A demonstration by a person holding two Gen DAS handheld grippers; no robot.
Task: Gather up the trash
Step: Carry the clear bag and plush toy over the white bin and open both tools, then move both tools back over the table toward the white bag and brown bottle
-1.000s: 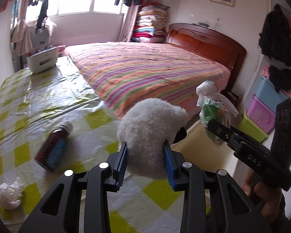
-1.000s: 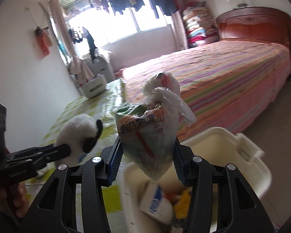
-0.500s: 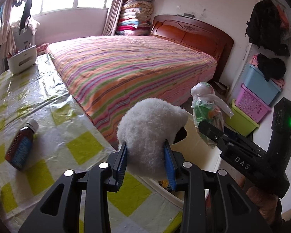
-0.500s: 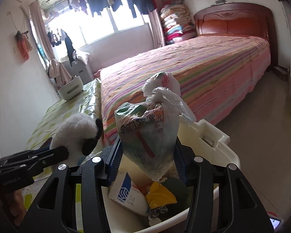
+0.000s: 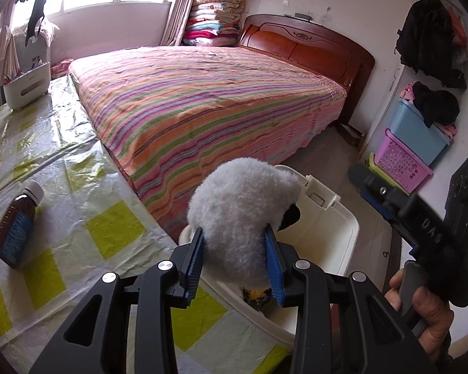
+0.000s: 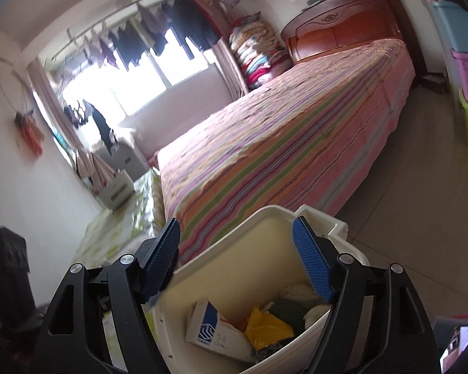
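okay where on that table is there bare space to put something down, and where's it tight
Free: the checked tablecloth between the brown bottle and the table's bed-side edge, and the stretch behind the bottle up to the white box. Tight: the near corner, where the left hand-held gripper clamps the fluffy white toy over the white bin, which already holds trash.

White fluffy plush toy (image 5: pixel 243 205) with a black patch. Gripper pads (image 6: pixel 310 265) blue. Bin (image 6: pixel 259 218) cream-white. Bedspread (image 5: pixel 202 99) striped pink, orange, green, purple. Tablecloth (image 5: pixel 78 193) white with yellow-green checks. Brown bottle (image 5: pixel 14 227), blue label.
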